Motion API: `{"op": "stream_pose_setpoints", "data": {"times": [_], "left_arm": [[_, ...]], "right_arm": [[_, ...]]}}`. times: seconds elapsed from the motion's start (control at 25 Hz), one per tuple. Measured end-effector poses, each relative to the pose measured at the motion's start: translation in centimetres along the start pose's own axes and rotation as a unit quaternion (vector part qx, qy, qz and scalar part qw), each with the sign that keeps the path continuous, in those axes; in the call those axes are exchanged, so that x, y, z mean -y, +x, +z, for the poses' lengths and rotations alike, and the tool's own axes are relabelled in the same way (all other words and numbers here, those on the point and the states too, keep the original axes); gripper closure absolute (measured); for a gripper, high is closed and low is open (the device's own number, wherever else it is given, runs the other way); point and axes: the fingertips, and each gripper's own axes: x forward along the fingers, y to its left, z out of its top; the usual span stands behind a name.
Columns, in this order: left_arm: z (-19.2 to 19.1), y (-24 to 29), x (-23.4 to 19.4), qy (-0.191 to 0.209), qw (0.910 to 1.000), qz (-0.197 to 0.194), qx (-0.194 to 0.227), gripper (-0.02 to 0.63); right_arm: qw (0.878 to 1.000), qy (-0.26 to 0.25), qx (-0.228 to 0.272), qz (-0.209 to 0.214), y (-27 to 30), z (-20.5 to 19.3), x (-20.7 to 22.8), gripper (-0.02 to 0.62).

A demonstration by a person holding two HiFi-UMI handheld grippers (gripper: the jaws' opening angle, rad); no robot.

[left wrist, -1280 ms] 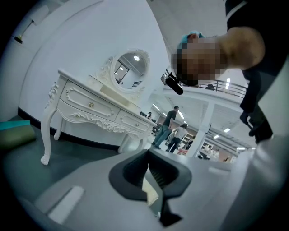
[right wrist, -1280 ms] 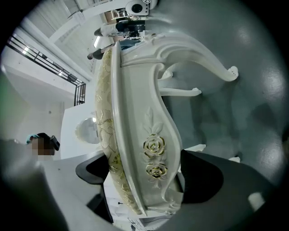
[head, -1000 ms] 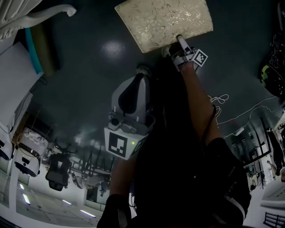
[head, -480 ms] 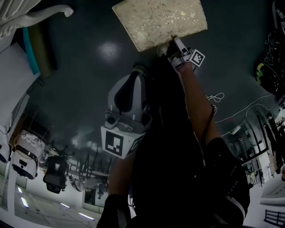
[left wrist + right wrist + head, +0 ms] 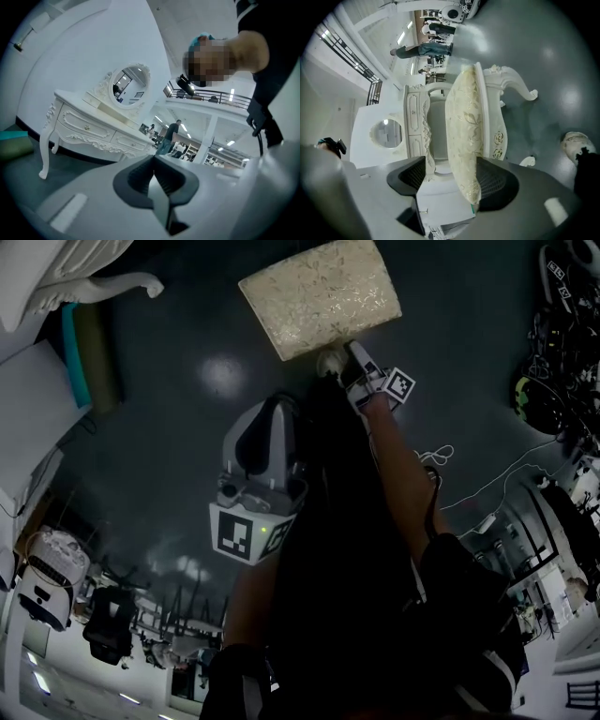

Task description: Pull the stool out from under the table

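The stool [image 5: 319, 296], white-framed with a cream patterned cushion, stands on the dark floor, apart from the white dressing table [image 5: 56, 277]. My right gripper [image 5: 347, 348] is at the stool's near corner. In the right gripper view the stool's seat [image 5: 461, 126] runs between the two dark pads [image 5: 497, 183] of my right gripper [image 5: 452, 176]. Those jaws have just been closing, and both pads now touch the seat. My left gripper [image 5: 279, 409] hangs mid-view, off the stool. In its own view my left gripper [image 5: 153, 178] is shut on nothing and faces the dressing table [image 5: 93, 126].
A teal roll [image 5: 70, 343] lies by the table at the left. Thin cables [image 5: 469, 484] trail over the floor at the right, beside dark gear [image 5: 553, 381]. The table's oval mirror [image 5: 129, 86] stands behind the stool's place.
The stool now looks smaller and sits farther left in the head view. My right gripper has kept to its near corner. The left gripper stays shut and has shifted slightly up.
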Motion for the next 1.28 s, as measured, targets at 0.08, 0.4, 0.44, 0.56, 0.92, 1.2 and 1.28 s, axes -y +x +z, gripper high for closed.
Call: {"op": "stream_pose_setpoints", "data": {"times": [0.08, 0.4, 0.44, 0.56, 0.92, 1.2, 1.28], "left_arm": [[1.4, -0.4, 0.8, 0.001, 1.0, -0.003, 0.002, 0.598], [6.2, -2.3, 3.8, 0.009, 0.9998, -0.015, 0.002, 0.598], [6.8, -2.7, 4.0, 0.01, 0.9998, -0.015, 0.002, 0.598], [8.4, -3.7, 4.5, 0.009, 0.9998, -0.017, 0.004, 0.598], [12.1, -7.2, 5.2, 0.024, 0.9994, -0.022, -0.008, 0.598], [14.3, -9.0, 5.7, 0.029, 0.999, -0.031, -0.013, 0.598], [14.7, -9.3, 6.3, 0.03, 0.9989, -0.034, -0.011, 0.598]], "right_arm": [[1.0, -0.006, 0.011, -0.017, -0.8, -0.2, -1.4, 0.371], [0.993, -0.043, 0.029, -0.107, -3.6, -1.4, -8.0, 0.595], [0.993, -0.044, 0.03, -0.104, -3.7, -1.5, -9.1, 0.595], [0.989, -0.073, 0.022, -0.123, -4.1, -2.0, -12.0, 0.597], [0.975, -0.159, 0.021, -0.155, -5.7, -4.2, -22.3, 0.598], [0.958, -0.241, 0.015, -0.154, -6.6, -5.1, -30.5, 0.598], [0.953, -0.261, 0.017, -0.152, -7.1, -5.1, -32.6, 0.598]]}}
